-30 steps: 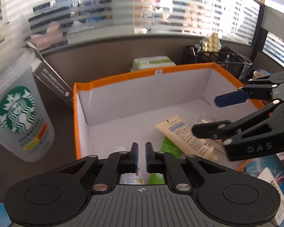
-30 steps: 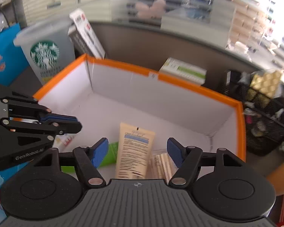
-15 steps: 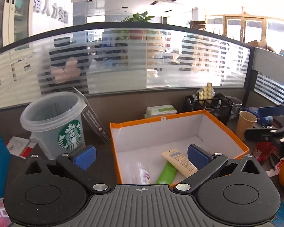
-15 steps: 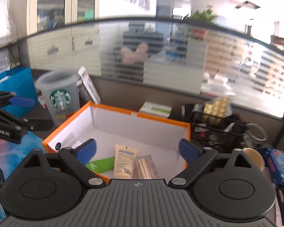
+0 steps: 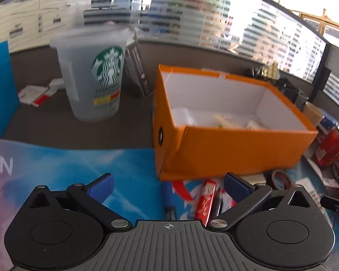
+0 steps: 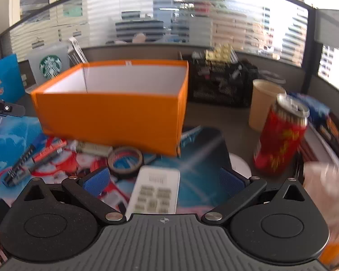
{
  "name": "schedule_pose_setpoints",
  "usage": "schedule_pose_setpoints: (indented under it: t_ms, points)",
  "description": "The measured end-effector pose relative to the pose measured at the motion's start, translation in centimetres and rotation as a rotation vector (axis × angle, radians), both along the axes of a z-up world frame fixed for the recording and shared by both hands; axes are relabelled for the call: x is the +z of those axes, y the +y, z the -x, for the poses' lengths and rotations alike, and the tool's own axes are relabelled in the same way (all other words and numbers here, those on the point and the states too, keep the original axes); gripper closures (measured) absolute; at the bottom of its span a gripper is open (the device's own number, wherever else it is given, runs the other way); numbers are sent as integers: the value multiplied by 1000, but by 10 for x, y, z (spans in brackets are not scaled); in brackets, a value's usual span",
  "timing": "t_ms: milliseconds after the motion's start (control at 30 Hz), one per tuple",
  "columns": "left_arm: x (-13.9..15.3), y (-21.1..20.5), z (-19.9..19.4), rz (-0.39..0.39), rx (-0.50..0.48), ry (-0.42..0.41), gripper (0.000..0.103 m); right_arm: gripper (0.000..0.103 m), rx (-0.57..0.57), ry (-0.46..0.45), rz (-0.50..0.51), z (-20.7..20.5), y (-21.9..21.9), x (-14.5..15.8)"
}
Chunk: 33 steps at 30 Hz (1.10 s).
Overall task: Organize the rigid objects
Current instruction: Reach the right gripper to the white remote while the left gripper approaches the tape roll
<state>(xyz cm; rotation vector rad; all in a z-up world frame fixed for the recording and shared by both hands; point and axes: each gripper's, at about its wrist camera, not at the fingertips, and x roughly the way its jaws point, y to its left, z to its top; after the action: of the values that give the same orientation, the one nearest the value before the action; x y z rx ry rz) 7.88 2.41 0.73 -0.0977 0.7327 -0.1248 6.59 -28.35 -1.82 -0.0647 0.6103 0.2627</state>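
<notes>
Both tools gape empty – the left gripper (image 5: 168, 188) over a blue pen (image 5: 168, 199), the right gripper (image 6: 162, 179) over a white remote control (image 6: 154, 192) lying near the orange cardboard box (image 6: 115, 115). A careless reach could topple the tall red drink can (image 6: 280, 135) on the right – or snag the brown tape roll (image 6: 125, 159).

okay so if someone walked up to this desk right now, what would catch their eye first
Probably the orange box mid-desk, open on top. Next, the red can standing to its right and the Starbucks cup to its left. A white remote lies between the open right gripper fingers.
</notes>
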Motion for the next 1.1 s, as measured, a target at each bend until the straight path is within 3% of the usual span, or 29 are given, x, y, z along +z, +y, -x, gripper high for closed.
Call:
schedule_pose_setpoints:
  t_ms: [133,400,433,467,500,533,567,733,967,1033,1100]
  points:
    - [-12,-25,6,-38,-105,9,0,0,-11,16,25,14,3,-24]
    - [-26,-111,26,-223,-391,-120,0,0,27,-28,177,21,23,-47]
    - [-29,-120,29,-243,-428,-137,0,2,31,-29,176,21,22,-48]
    - [-32,-128,32,-259,-471,-153,0,12,38,-23,160,22,20,-48]
    - [-34,-136,35,-276,-512,-170,0,23,50,-14,129,22,17,-47]
    - [-37,-144,37,-296,-545,-185,0,46,62,-7,86,22,12,-45]
    - [-38,-151,39,-312,-574,-201,0,51,60,1,61,22,9,-44]
    - [-41,-178,39,-342,-680,-252,0,53,44,3,35,23,-3,-43]
    - [-44,-194,17,-292,-780,-256,4,52,6,7,-10,21,-22,-44]
    - [-48,-200,7,-300,-789,-222,13,52,-2,8,-24,20,-27,-44]
    - [-54,-204,0,-283,-814,-157,53,52,-6,10,-45,20,-30,-44]
